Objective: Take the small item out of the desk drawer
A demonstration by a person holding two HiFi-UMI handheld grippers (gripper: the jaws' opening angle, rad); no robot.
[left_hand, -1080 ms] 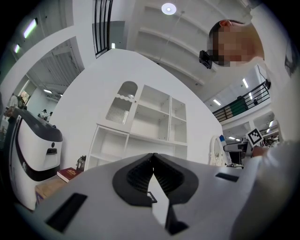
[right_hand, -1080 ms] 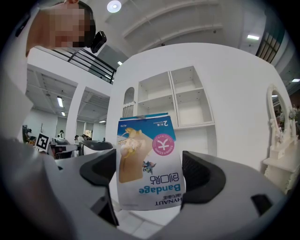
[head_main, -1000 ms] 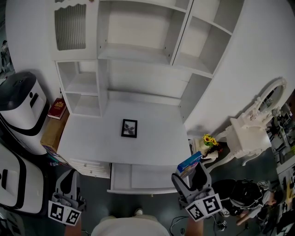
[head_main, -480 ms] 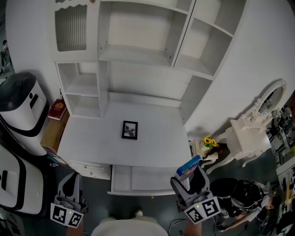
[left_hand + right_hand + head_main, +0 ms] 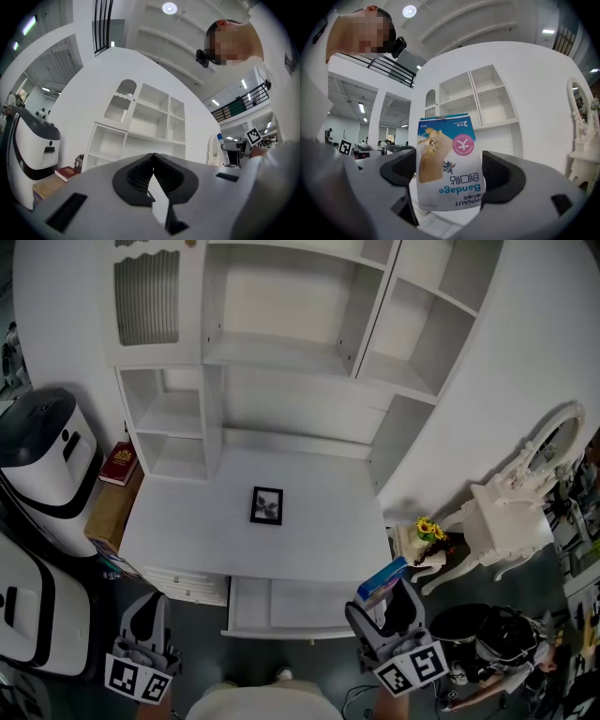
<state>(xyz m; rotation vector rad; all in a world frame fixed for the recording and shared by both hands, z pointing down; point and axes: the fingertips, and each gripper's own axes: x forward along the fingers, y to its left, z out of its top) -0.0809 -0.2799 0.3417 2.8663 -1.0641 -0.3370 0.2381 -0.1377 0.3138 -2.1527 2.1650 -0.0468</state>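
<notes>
A white desk [image 5: 319, 540] with a shelf unit stands ahead; its centre drawer [image 5: 291, 607] is pulled open and looks bare inside. My right gripper [image 5: 384, 601] hovers at the drawer's right front corner, shut on a small blue and white bandage box [image 5: 382, 578]. In the right gripper view the bandage box [image 5: 447, 164] stands upright between the jaws of the right gripper [image 5: 449, 180], print upside down. My left gripper [image 5: 145, 620] hangs low to the left of the drawer, apart from it. The left gripper [image 5: 153, 176] shows its jaws pressed together with nothing between them.
A small black picture frame [image 5: 267, 505] lies flat on the desk top. A red book [image 5: 119, 462] rests on a brown box at the left, beside a white and black machine [image 5: 42, 465]. A white ornate stand [image 5: 511, 512] and yellow flowers [image 5: 428, 527] sit at the right.
Both grippers have drifted slightly down toward me, the right one carrying the box a little away from the drawer. The drawer stays open.
</notes>
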